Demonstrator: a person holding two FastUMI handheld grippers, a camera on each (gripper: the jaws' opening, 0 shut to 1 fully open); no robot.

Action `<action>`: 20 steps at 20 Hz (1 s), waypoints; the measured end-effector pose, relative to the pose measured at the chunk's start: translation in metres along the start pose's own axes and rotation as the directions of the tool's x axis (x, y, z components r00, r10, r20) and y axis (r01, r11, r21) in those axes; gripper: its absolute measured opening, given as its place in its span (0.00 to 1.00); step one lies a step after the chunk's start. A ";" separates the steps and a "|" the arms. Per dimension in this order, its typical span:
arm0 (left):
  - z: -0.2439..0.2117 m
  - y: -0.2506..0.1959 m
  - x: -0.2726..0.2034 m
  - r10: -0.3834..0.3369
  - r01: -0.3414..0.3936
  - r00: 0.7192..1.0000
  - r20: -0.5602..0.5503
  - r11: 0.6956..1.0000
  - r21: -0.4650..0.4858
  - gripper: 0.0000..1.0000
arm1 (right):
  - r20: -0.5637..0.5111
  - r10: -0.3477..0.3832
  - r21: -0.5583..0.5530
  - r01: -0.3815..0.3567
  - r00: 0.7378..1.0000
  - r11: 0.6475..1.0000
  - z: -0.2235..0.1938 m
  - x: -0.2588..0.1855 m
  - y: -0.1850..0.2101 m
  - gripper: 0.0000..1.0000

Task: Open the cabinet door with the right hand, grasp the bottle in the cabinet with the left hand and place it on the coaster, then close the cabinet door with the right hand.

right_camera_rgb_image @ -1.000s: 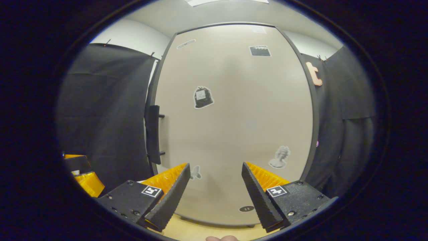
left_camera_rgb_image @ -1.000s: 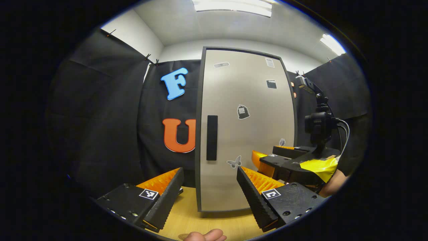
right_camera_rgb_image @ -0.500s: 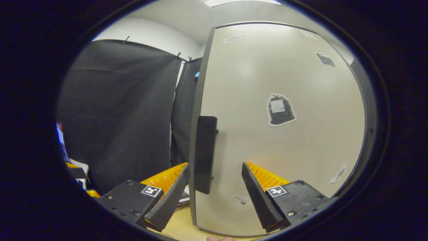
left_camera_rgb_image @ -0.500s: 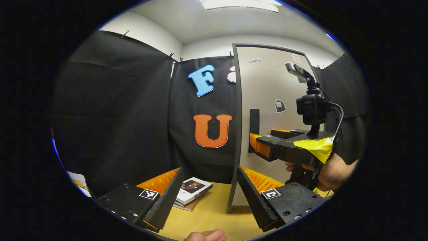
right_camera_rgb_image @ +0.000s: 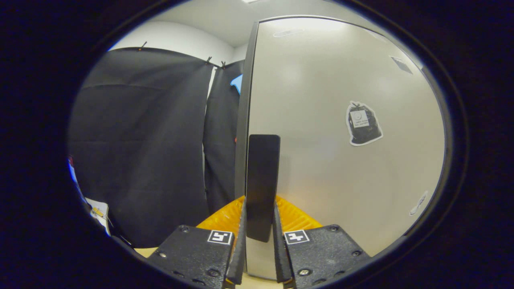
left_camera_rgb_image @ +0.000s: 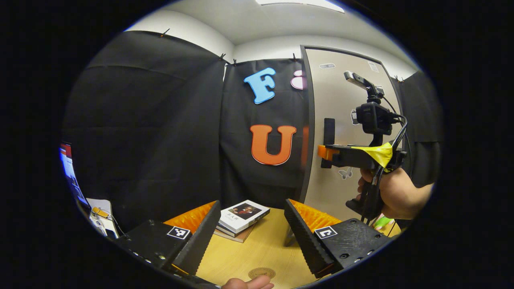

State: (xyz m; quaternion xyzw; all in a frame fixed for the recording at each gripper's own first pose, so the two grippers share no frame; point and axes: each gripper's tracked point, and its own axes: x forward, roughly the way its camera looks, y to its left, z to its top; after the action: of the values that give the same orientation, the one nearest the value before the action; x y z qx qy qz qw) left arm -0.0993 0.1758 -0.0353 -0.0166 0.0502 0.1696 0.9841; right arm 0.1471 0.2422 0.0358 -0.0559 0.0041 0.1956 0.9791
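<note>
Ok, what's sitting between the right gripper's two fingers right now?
In the right gripper view, the cabinet door's black handle stands upright between the right gripper's fingers, which press on it from both sides.

one cabinet door (right_camera_rgb_image: 341,168) (one handle (right_camera_rgb_image: 262,184)), two books (left_camera_rgb_image: 241,214), one coaster (left_camera_rgb_image: 261,273)

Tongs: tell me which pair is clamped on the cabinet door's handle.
The right tongs: both fingers press the black handle. The left tongs stand wide open over the table.
</note>
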 end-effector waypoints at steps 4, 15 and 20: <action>0.004 -0.002 -0.006 -0.011 0.011 1.000 0.004 1.000 0.004 0.95 | -0.030 0.017 -0.001 -0.017 0.999 1.000 -0.001 -0.003 0.001 0.24; -0.003 -0.015 -0.028 -0.051 0.051 0.999 -0.008 0.999 -0.009 0.95 | -0.069 0.186 0.041 -0.184 0.980 0.982 0.010 -0.052 0.019 0.15; -0.013 -0.022 -0.038 -0.072 0.072 0.997 -0.027 0.997 -0.001 0.95 | -0.084 0.285 0.055 -0.281 0.955 0.958 0.007 -0.104 0.019 0.15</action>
State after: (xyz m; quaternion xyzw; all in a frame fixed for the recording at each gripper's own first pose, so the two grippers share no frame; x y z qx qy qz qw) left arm -0.1290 0.1420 -0.0442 -0.0205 0.0631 0.1339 0.9888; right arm 0.0437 0.2208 0.0436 -0.0425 0.0608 0.3308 0.9408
